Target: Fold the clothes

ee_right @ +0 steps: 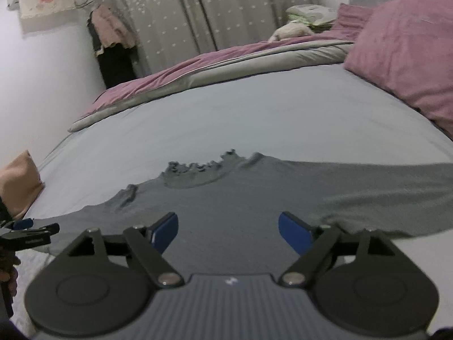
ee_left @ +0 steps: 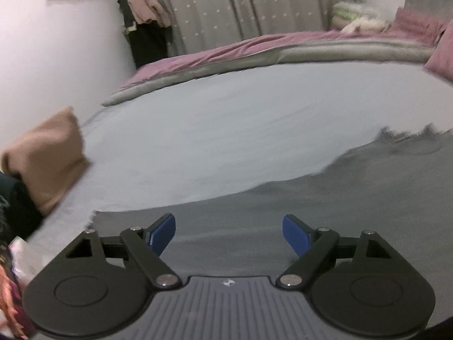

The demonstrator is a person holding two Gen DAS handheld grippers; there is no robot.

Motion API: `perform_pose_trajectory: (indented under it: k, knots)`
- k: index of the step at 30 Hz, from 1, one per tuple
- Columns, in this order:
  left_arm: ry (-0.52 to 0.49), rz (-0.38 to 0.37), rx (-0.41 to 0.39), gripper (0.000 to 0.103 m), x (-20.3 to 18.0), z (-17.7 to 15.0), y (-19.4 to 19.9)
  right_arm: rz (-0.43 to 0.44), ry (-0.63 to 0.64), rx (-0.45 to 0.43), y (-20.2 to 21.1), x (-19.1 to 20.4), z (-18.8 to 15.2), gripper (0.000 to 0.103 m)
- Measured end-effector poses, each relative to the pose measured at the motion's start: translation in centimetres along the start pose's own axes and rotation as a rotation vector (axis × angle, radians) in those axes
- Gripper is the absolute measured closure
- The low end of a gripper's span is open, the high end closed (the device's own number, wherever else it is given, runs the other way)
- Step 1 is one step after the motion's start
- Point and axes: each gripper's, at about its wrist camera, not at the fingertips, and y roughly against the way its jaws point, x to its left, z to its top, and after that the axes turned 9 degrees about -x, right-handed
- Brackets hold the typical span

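A dark grey long-sleeved top (ee_right: 232,198) lies spread flat on the pale bed sheet (ee_right: 254,119), its ruffled neckline (ee_right: 198,167) facing away and one sleeve (ee_right: 382,181) stretched to the right. My right gripper (ee_right: 228,233) hovers open over the top's body, nothing between its blue pads (ee_right: 165,233). My left gripper (ee_left: 228,235) is open above the left part of the same grey top (ee_left: 311,198), also holding nothing. The left gripper (ee_right: 19,231) shows at the left edge of the right wrist view.
A folded tan garment (ee_left: 48,155) sits at the bed's left edge. A pink and grey duvet (ee_right: 226,65) is bunched at the far side, a pink pillow (ee_right: 410,51) at the right. Clothes hang by the starred curtain (ee_left: 226,8).
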Motion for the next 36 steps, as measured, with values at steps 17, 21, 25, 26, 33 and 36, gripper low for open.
perform_pose_trajectory:
  k: [17,21,25,26,33,36]
  knots:
    - [-0.055,-0.430,-0.054,0.005,-10.7,-6.7,5.1,-0.065,0.252,0.044,-0.7,1.7,-9.3,0.001]
    - [-0.013,-0.425,-0.036,0.004,-9.7,-7.9,6.2,-0.047,0.229,0.045,1.2,0.2,-9.9,0.000]
    - [0.030,-0.420,-0.018,0.002,-8.7,-9.0,7.2,-0.043,0.234,0.052,3.2,-0.9,-10.5,0.000]
    - [0.040,-0.418,-0.014,0.002,-8.5,-9.3,7.5,-0.044,0.235,0.054,3.7,-1.1,-10.6,0.000]
    - [0.044,-0.417,0.001,0.001,-6.9,-10.6,9.4,-0.055,0.263,0.067,5.9,-1.9,-11.5,0.000]
    - [0.035,-0.428,0.006,0.001,-6.4,-10.8,9.9,-0.058,0.283,0.072,6.5,-1.7,-11.6,0.000]
